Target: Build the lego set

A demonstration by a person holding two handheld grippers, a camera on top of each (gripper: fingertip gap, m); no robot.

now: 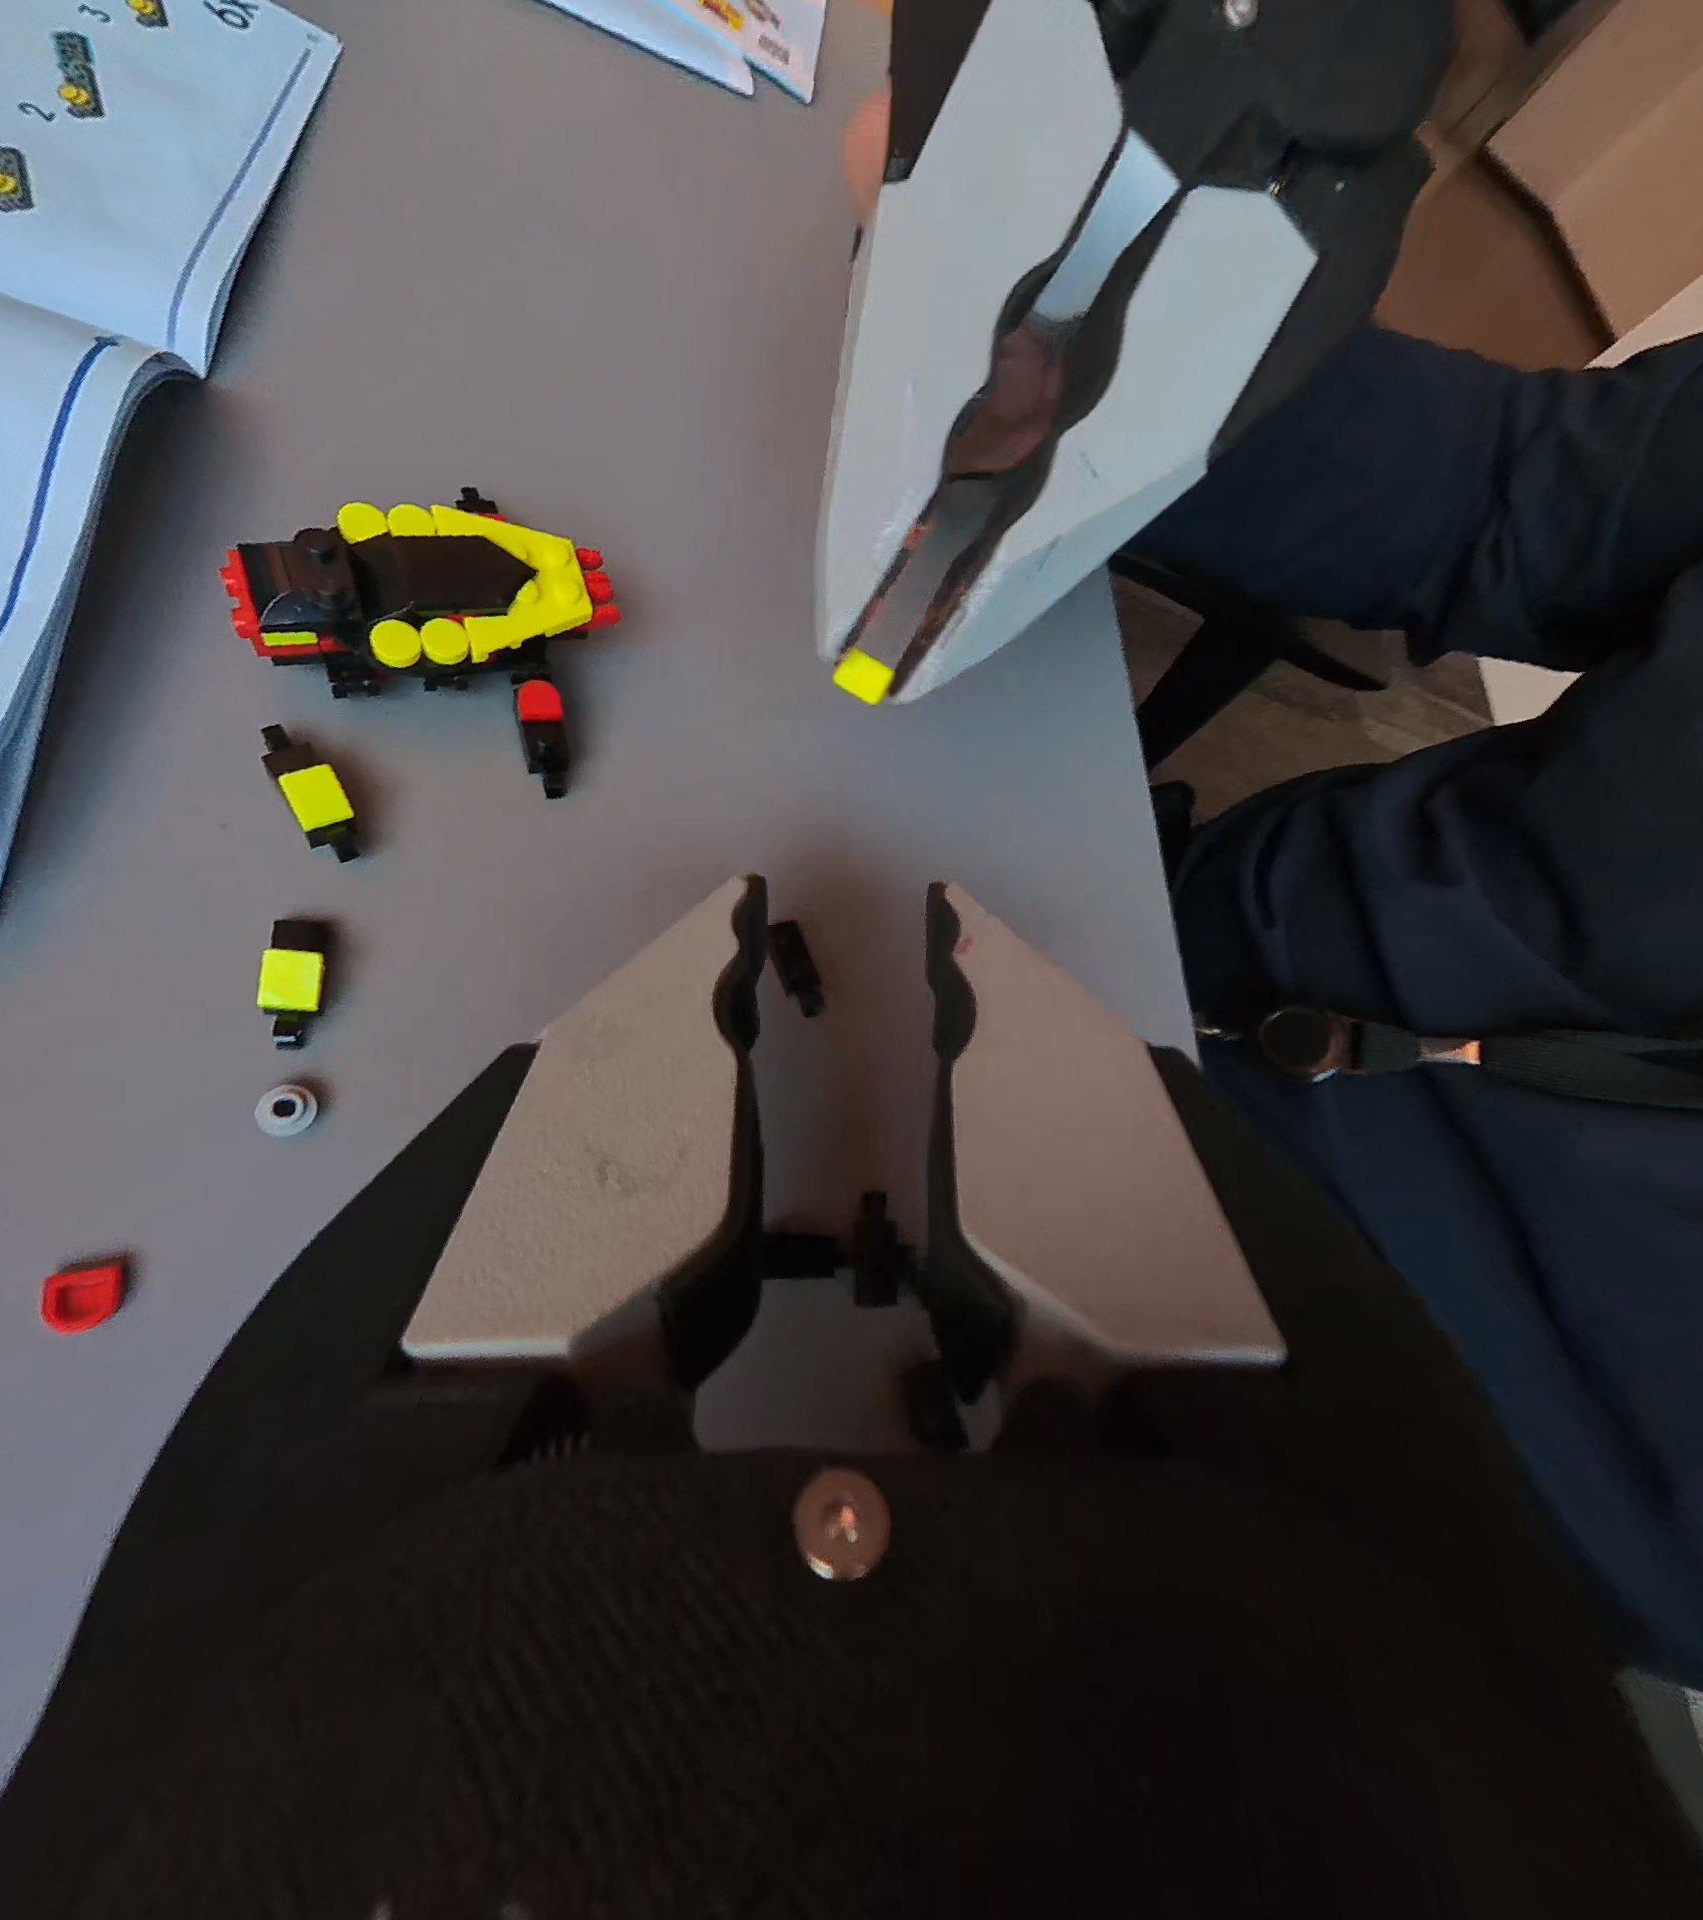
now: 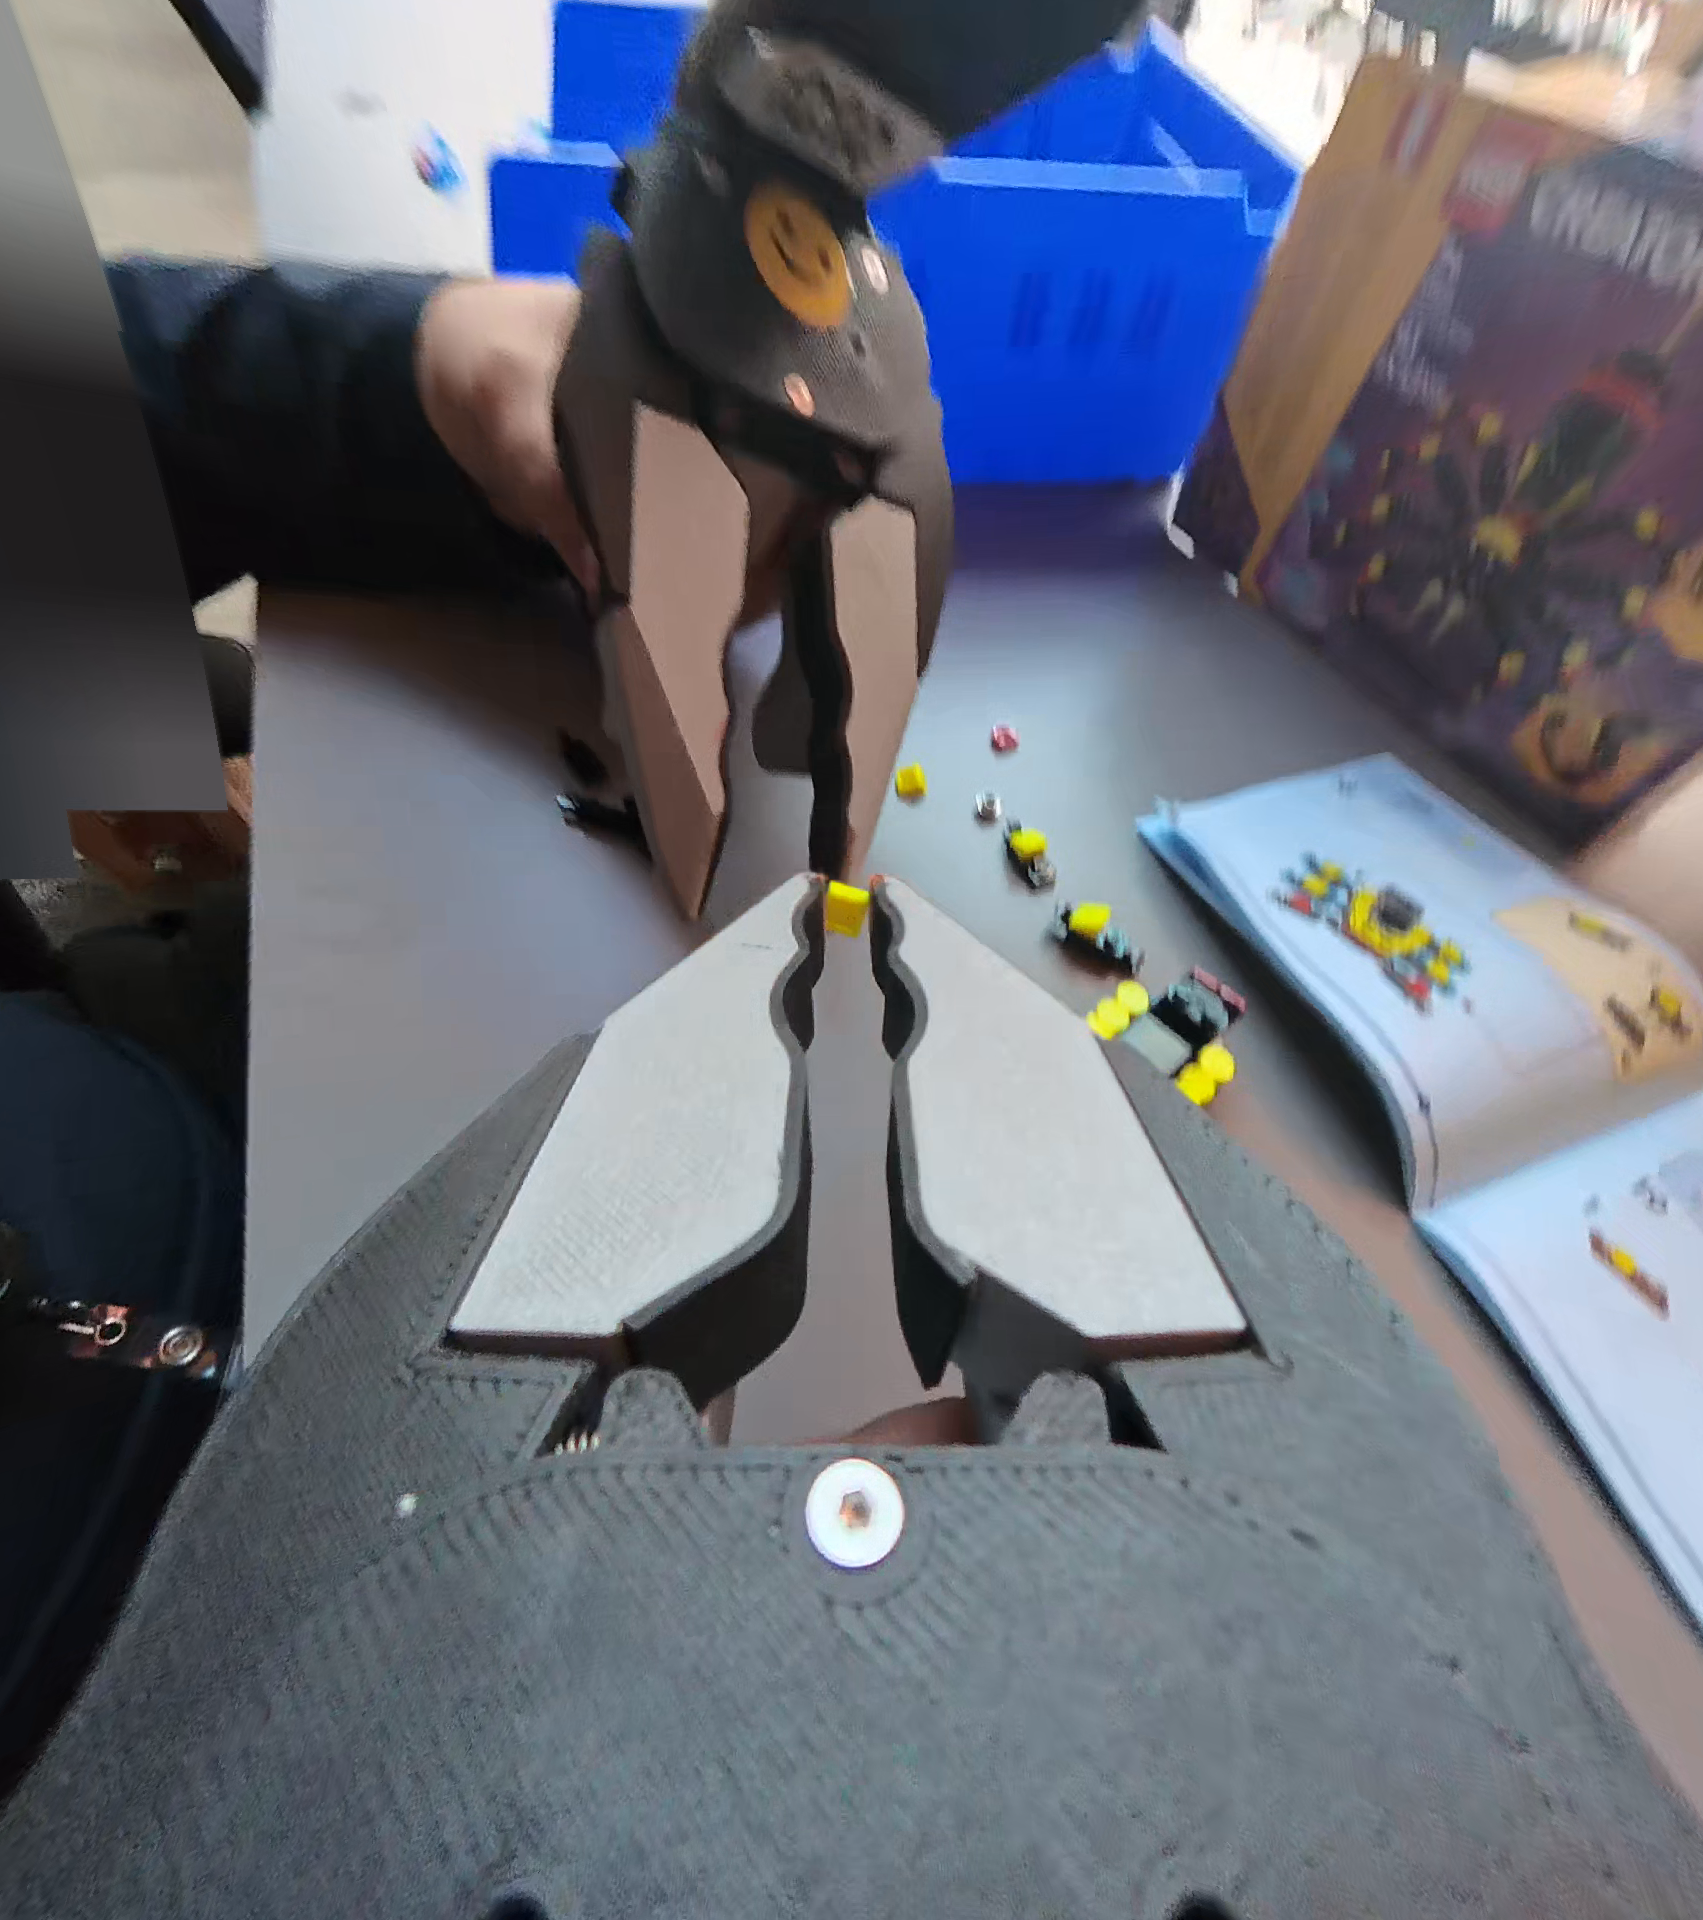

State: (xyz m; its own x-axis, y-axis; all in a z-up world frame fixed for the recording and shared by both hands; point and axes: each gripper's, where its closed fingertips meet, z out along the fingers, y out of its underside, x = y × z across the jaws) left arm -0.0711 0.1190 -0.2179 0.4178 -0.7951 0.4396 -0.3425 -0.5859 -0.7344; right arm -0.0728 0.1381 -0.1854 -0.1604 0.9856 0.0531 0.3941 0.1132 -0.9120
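Note:
My right gripper (image 2: 845,888) is shut on a small yellow tile (image 2: 847,904) at its fingertips. It also shows in the left wrist view (image 1: 873,686), held just above the grey table (image 1: 701,312) with the tile (image 1: 862,675). My left gripper (image 1: 842,899) is open and low over the table. A small black piece (image 1: 793,966) lies between its fingers near the left one, and another black piece (image 1: 868,1257) lies deeper in the gap. The part-built yellow, black and red model (image 1: 421,587) lies to the left, also seen in the right wrist view (image 2: 1164,1029).
Two black-and-yellow sub-assemblies (image 1: 312,795) (image 1: 291,977), a red-and-black one (image 1: 542,727), a grey round piece (image 1: 289,1107) and a red piece (image 1: 83,1288) lie near the model. An open instruction booklet (image 1: 26,416), the set's box (image 2: 1512,416) and a blue bin (image 2: 1065,312) border the area. The table edge (image 1: 1148,831) is to the right.

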